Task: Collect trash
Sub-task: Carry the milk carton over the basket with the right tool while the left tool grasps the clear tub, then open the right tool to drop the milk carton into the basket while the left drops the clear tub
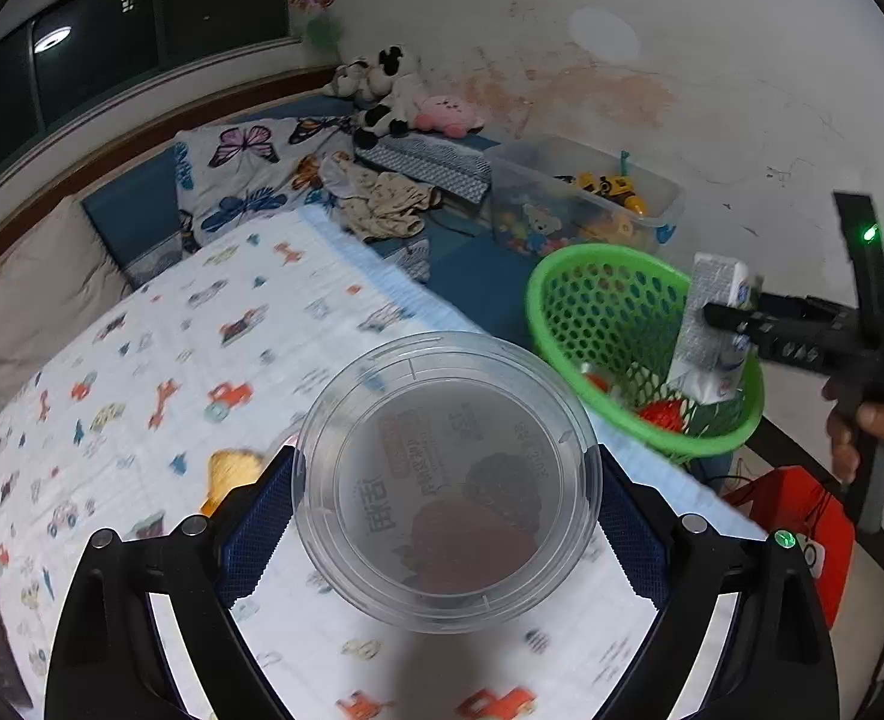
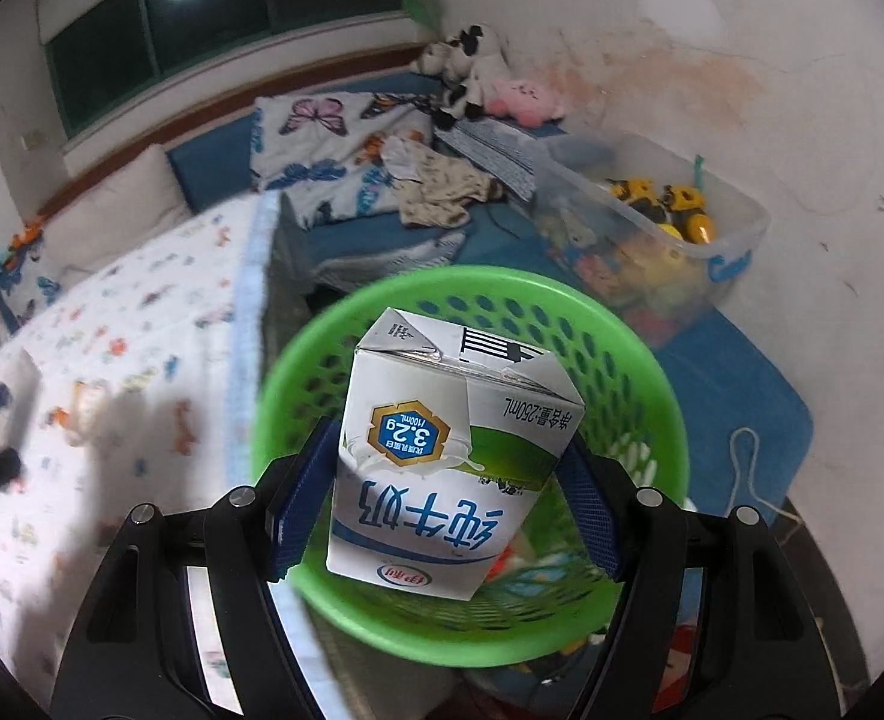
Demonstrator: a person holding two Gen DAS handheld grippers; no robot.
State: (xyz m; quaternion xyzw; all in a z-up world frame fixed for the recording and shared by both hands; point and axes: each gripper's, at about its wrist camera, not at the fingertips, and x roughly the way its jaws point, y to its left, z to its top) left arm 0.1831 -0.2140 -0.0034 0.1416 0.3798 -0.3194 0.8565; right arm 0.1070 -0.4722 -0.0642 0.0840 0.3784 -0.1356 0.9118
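Right wrist view shows my right gripper (image 2: 448, 498) pinching the milk carton (image 2: 451, 456) by its sides, poised over the green basket (image 2: 652, 384) so a release should drop it in. My left gripper (image 1: 445, 501) is clamped wide on the clear plastic tub (image 1: 448, 480) above the bed (image 1: 142, 408), probably queued for the basket next

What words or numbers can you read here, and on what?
"纯牛奶" on the carton, upside down.
"3.2g" and "/100mL" on its blue badge.
"净含量:250mL" along its upper edge.
"伊利" on its red logo.
Print behind the tub: mirrored and blurred, unreadable.
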